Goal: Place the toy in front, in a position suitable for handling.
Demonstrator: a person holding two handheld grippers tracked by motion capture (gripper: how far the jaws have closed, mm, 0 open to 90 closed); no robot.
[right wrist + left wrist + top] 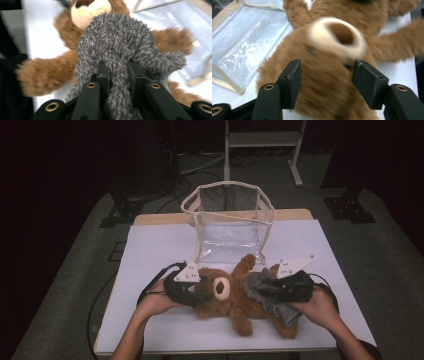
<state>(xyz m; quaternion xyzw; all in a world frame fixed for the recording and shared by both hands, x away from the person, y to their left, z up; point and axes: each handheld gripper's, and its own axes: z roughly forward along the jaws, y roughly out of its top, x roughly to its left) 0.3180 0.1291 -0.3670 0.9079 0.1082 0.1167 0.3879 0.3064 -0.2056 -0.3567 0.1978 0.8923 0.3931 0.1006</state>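
Nearest the camera in the high view: two forearms entering from the bottom edge, each hand carrying a gripper. Left gripper [192, 292] positioned at the head of a brown teddy bear [232, 302], which lies on its back on the white table [150, 245], snout up. In the left gripper view, black jaws standing partly apart on either side of the head of the teddy bear [329, 75], fur between them; pads close against the fur on both sides, firm pressure not discernible through the blur. Right gripper [277, 290] positioned over the bear's body, jaws closed tightly on a grey fuzzy cloth [272, 295]. In the right gripper view, a strand of the grey fuzzy cloth [117, 50] pinched between the nearly shut jaws, remainder of the cloth bunched over the bear's torso, cream snout visible just beyond it. Bear's arms and legs spread out to the sides, one limb reaching toward a clear plastic bag [227, 220] with beige trim. Bag standing upright and open at the far middle of the table, just beyond the bear. Black cable trailing from the left gripper across the table's left portion.
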